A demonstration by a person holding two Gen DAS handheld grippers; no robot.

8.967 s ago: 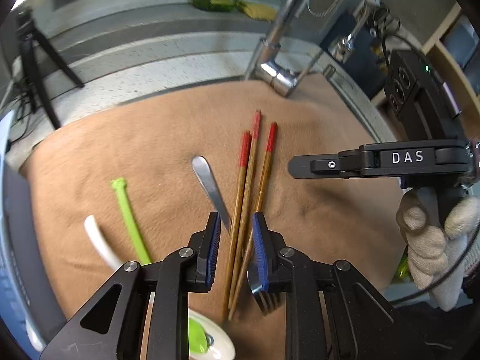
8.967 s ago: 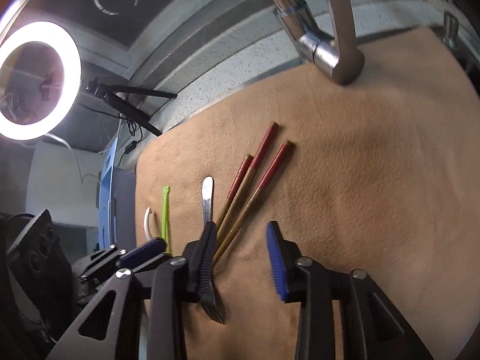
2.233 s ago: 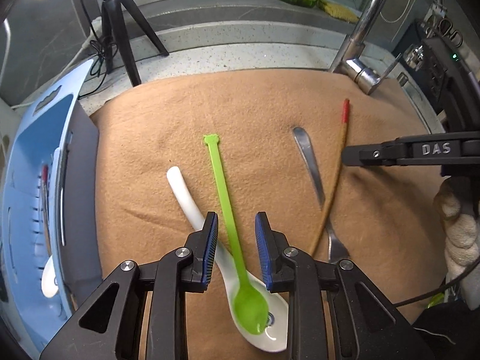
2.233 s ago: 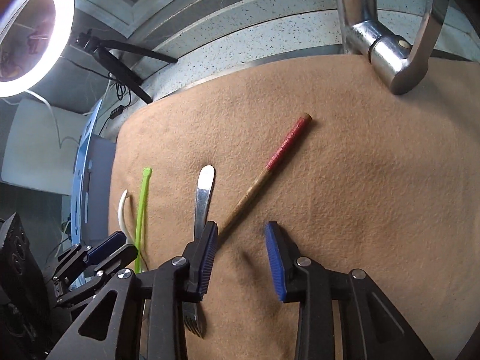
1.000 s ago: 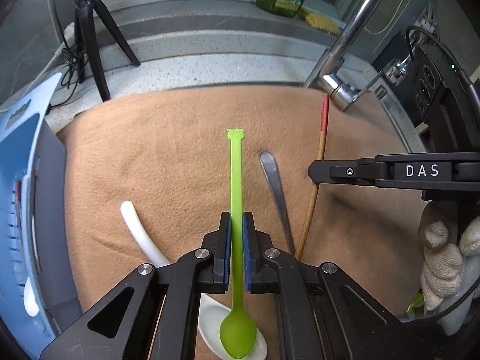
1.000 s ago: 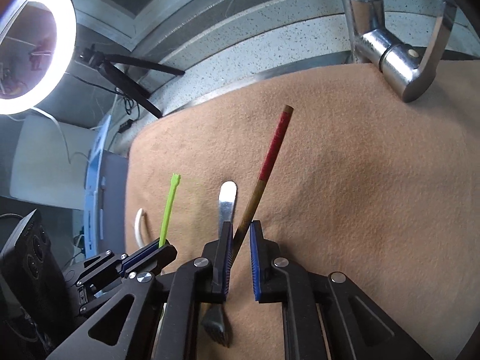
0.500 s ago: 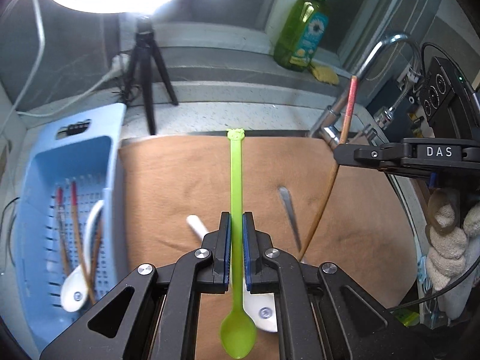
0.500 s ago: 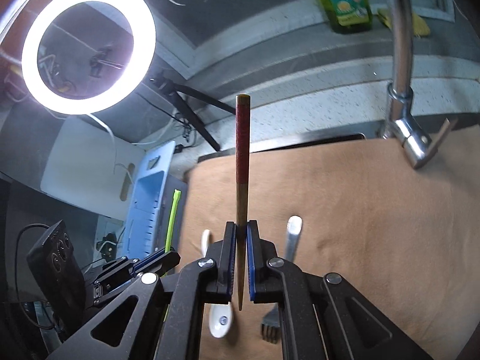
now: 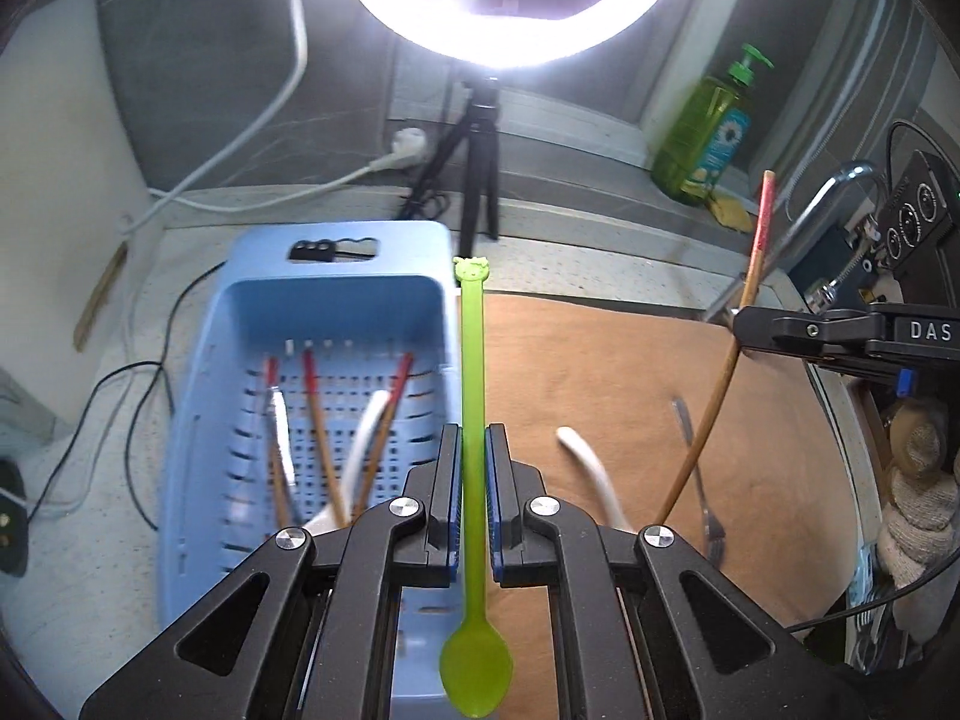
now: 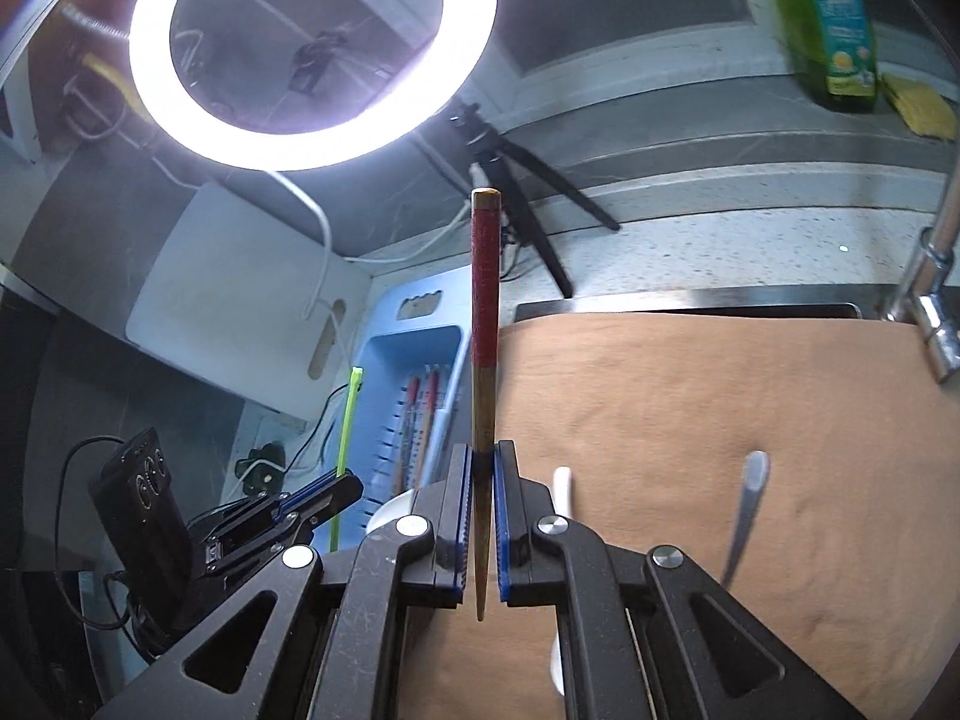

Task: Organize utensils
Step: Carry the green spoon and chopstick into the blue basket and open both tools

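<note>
My left gripper (image 9: 473,450) is shut on the green spoon (image 9: 472,372), lifted clear of the brown mat (image 9: 600,372), handle pointing away, bowl toward the camera. It hangs beside the right wall of the blue basket (image 9: 240,312), which holds several red-tipped chopsticks (image 9: 312,414) and a white spoon (image 9: 366,438). My right gripper (image 10: 478,474) is shut on a red-tipped chopstick (image 10: 485,300), held upright in the air. On the mat lie a white spoon (image 9: 585,462) and a metal fork (image 9: 696,468). From the right wrist, the left gripper (image 10: 342,489) shows at lower left.
A ring light (image 9: 510,6) on a black tripod (image 9: 480,168) stands behind the basket. A green soap bottle (image 9: 702,126) and a tap (image 9: 828,198) sit at the back right. Cables (image 9: 120,408) run left of the basket. A gloved hand (image 9: 918,492) holds the right gripper.
Both grippers have risen and swung left toward the basket, each carrying its utensil. The basket now fills the left wrist view's left half.
</note>
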